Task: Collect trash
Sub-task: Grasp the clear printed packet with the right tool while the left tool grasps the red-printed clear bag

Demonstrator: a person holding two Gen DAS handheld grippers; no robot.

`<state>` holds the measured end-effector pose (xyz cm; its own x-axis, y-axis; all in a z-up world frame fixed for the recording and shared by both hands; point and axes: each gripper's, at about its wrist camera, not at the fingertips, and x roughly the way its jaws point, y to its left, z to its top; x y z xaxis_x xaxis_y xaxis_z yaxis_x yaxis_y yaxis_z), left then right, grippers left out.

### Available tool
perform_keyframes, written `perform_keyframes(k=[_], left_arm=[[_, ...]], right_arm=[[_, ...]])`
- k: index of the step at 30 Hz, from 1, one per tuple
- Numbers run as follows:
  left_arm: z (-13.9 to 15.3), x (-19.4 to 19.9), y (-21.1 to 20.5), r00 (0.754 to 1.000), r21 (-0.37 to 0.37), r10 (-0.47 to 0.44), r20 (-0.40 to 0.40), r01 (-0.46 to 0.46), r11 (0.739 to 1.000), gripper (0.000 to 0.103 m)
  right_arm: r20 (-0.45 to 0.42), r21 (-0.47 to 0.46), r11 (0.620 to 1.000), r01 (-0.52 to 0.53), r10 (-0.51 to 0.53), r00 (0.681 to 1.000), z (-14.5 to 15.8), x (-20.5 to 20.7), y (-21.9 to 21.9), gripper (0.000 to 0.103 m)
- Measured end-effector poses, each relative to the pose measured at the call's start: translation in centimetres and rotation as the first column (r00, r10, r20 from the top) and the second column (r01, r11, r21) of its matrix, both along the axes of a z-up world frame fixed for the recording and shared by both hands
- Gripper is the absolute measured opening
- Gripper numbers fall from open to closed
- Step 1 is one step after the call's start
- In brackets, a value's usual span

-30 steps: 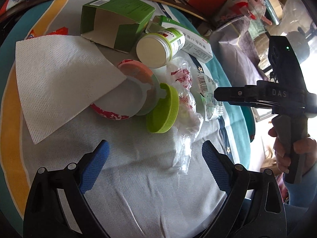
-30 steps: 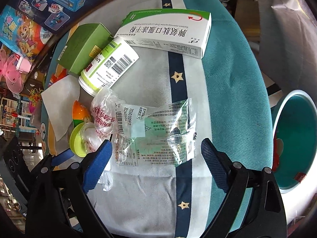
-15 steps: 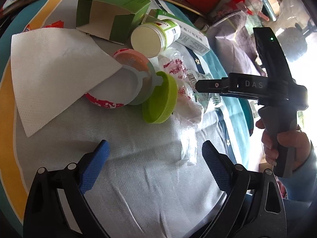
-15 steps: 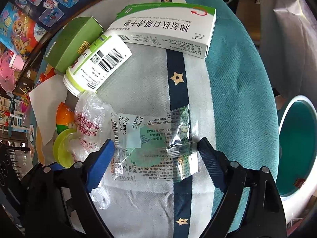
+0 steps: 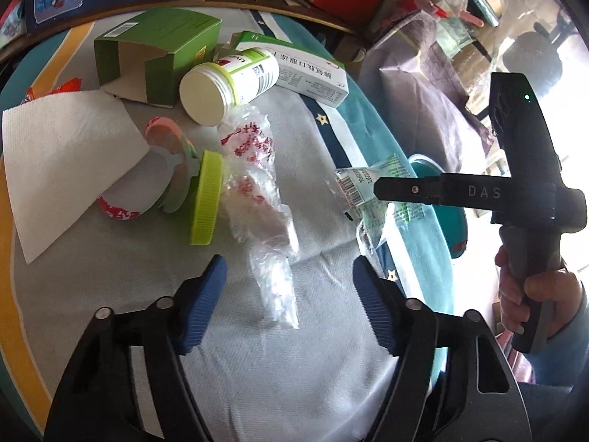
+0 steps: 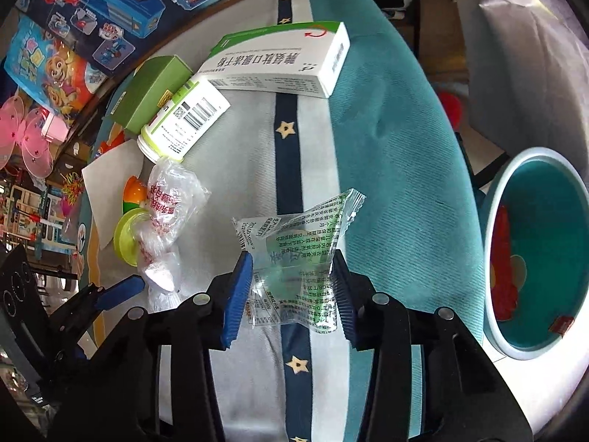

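Observation:
My right gripper (image 6: 292, 291) is shut on a clear green-printed plastic wrapper (image 6: 298, 254) and holds it lifted off the cloth; the wrapper also shows in the left wrist view (image 5: 371, 191). My left gripper (image 5: 291, 305) is open and empty, its pads on either side of a crumpled clear bag with red print (image 5: 257, 191), low over the table. A white napkin (image 5: 62, 162), a green lid (image 5: 206, 202), a white bottle (image 5: 228, 84), an open green carton (image 5: 154, 51) and a white medicine box (image 5: 309, 73) lie on the table.
A teal bin (image 6: 533, 269) with red trash inside stands off the table's right edge. Toy boxes and clutter line the far side. A striped cloth with stars (image 6: 291, 129) covers the table. A pink-rimmed cup (image 5: 147, 169) lies under the napkin.
My right gripper has closed on the green-printed wrapper and lifted it off the cloth. My left gripper has moved forward to the right, toward the crumpled bag.

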<state>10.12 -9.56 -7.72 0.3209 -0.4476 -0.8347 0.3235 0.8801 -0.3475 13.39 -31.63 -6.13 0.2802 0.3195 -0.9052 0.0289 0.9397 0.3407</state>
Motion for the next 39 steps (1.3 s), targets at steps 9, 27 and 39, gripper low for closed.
perform_keyframes(k=[9,27,39], left_arm=[[-0.9,2.2,-2.3,0.996,0.071,0.091,0.001,-0.091,0.993,0.060],[0.3,2.5,-3.6,0.994,0.154,0.104,0.031,-0.107,0.982,0.016],[4.4,0.8,-6.9,0.996,0.106,0.006,0.086,-0.015,0.994,0.016]], right_arm=[[0.018,0.057,0.997,0.045,-0.046,0.999,-0.3,-2.0,-2.9,0.042],[0.064,0.179,0.978,0.106,-0.119,0.991,-0.2,-4.2,-7.3,0.042],[0.123,0.218,0.963,0.160,-0.190,0.974,1.9,-6.1,-11.0,0.041]])
